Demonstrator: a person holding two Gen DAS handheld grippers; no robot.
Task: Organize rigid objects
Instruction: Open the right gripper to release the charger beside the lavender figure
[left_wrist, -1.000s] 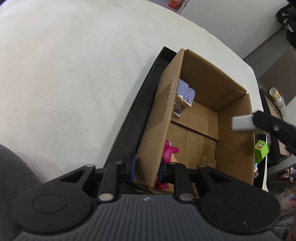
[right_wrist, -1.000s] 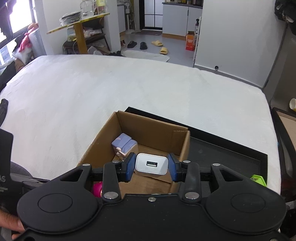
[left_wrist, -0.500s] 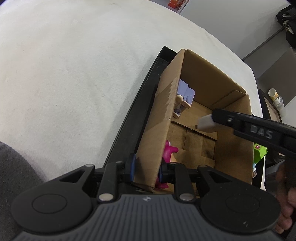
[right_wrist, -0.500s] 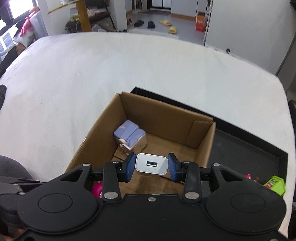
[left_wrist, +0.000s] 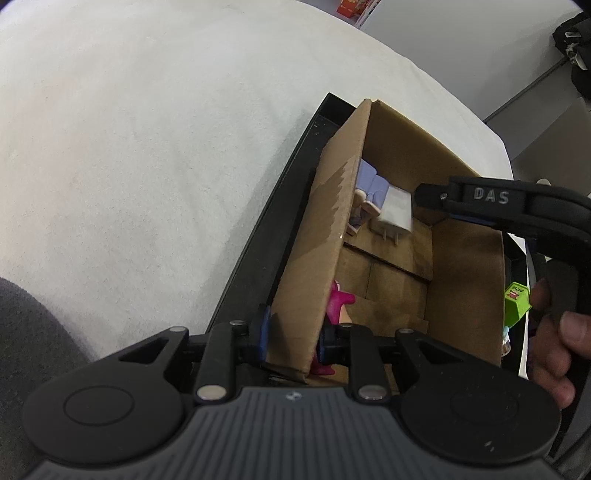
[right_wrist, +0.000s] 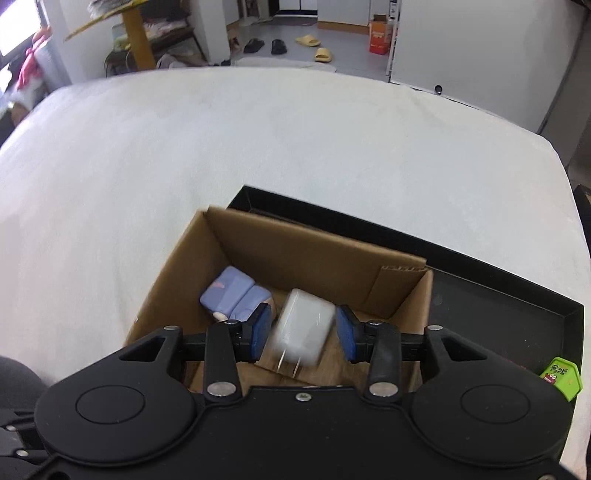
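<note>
A cardboard box (right_wrist: 332, 258) stands in a black tray (right_wrist: 498, 295) on a white bed. My right gripper (right_wrist: 303, 332) is open above the box; a white charger (right_wrist: 301, 328), blurred, prongs down, falls free between its pads. The charger also shows in the left wrist view (left_wrist: 397, 212), beside a lilac toy (left_wrist: 371, 182). The lilac toy (right_wrist: 232, 291) lies at the box's far left. My left gripper (left_wrist: 293, 332) is shut on the box's near wall (left_wrist: 317, 240). A pink toy (left_wrist: 338, 302) lies inside by that wall.
A green toy block (right_wrist: 561, 376) lies in the tray to the right of the box, also seen in the left wrist view (left_wrist: 517, 301). The white bed (right_wrist: 258, 147) spreads all around. Slippers and furniture stand on the floor beyond.
My right gripper moved down over the box and opened; the white charger left its pads and drops into the box. My left gripper kept its hold on the box wall.
</note>
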